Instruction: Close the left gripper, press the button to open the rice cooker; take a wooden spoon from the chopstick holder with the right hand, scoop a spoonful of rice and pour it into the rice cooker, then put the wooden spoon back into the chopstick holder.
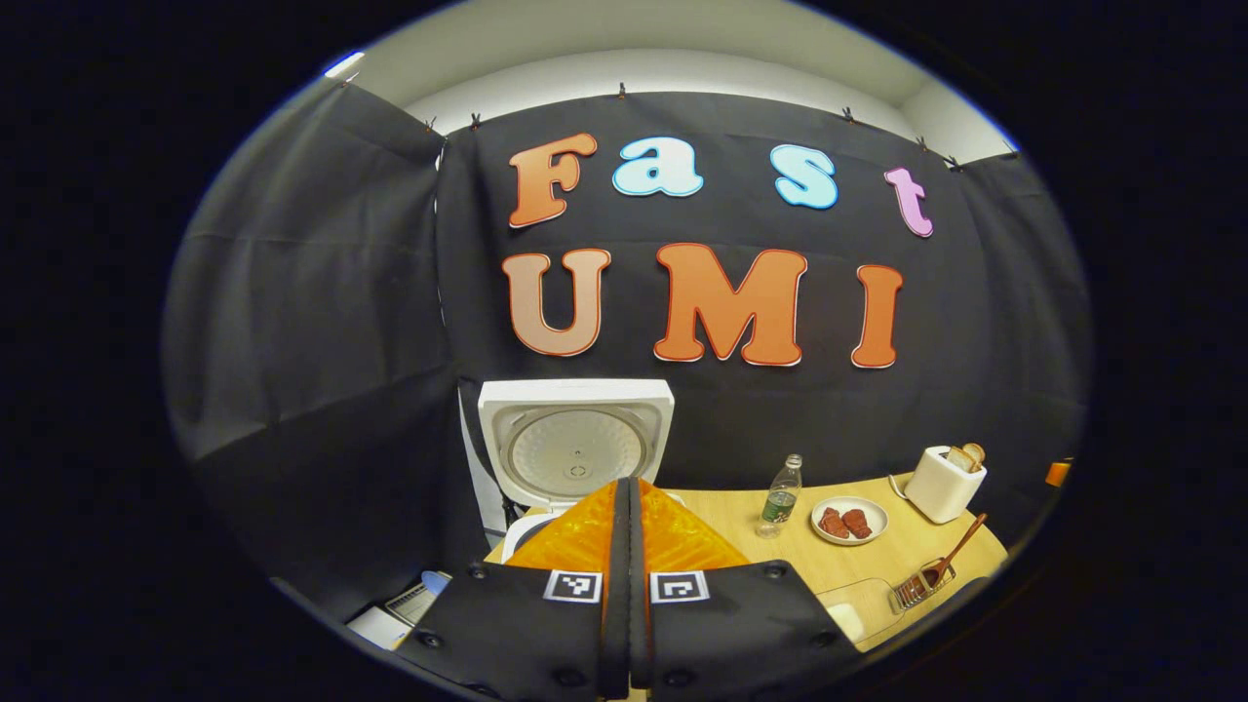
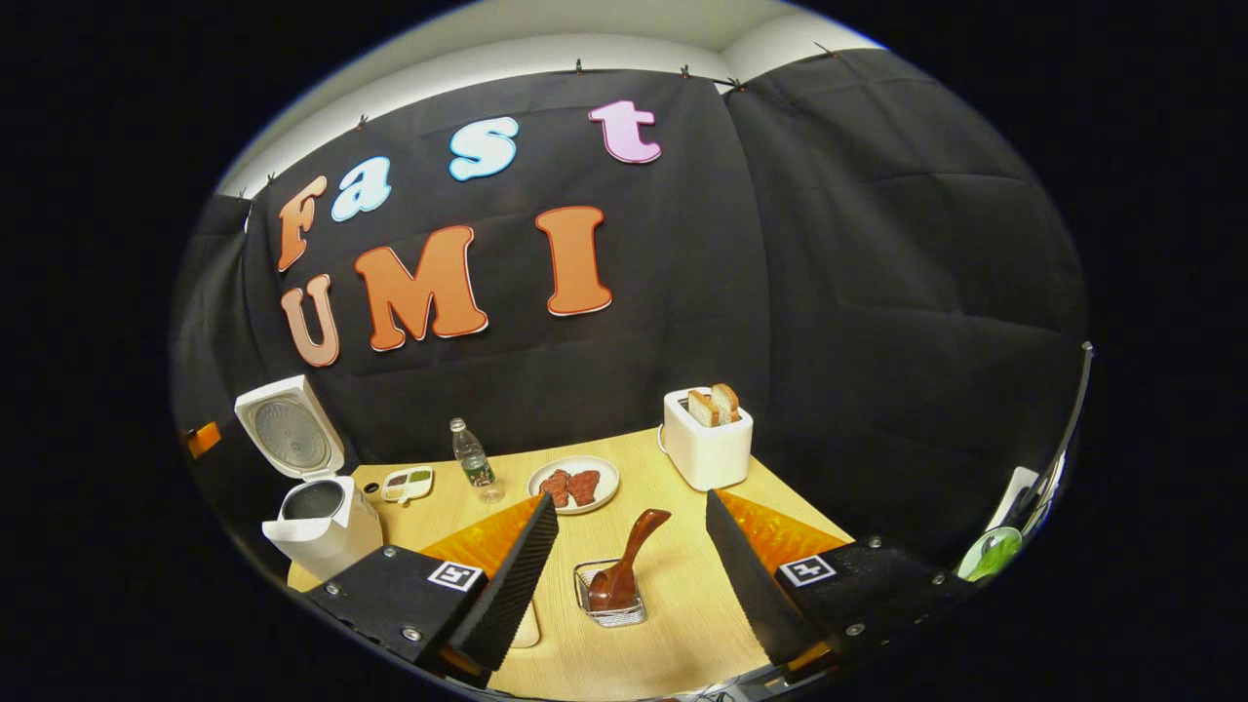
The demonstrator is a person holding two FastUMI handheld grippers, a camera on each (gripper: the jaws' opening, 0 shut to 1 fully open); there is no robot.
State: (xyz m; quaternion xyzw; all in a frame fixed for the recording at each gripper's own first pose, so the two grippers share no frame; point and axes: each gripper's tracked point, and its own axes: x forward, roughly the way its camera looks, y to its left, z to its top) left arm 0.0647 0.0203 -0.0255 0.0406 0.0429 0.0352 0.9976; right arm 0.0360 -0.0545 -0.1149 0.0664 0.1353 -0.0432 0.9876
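While your left gripper (image 1: 629, 507) sits with its two fingers pressed flat together, gripping nothing, it hides the front of the rice cooker (image 1: 575, 444) in the left gripper view, so you cannot see the button or the pot there. What you do see is the lid standing upright and open, its round inner plate facing you. From the right gripper view the cooker (image 2: 317, 512) stands at the table's far left corner, lid tilted back, and the inner pot shows as a dark opening whose contents are too dim to make out.

Your right gripper (image 2: 629, 551) is spread wide and holds nothing. Between its fingers, farther off on the wooden table (image 2: 673, 624), sits the wire chopstick holder (image 2: 611, 597) with the wooden spoon (image 2: 629, 565) standing in it, bowl down, handle leaning up to the right. In the left gripper view the holder and spoon sit near the table's right edge, partly cut off.

A small tray (image 2: 408, 483) near the cooker holds something in compartments, too small to identify. A plate (image 2: 573, 485) carries two reddish pieces; a toaster (image 2: 707, 439) holds two slices of bread. The clear bottle (image 2: 475, 460) has a label too small to read. Square printed markers sit on both grippers
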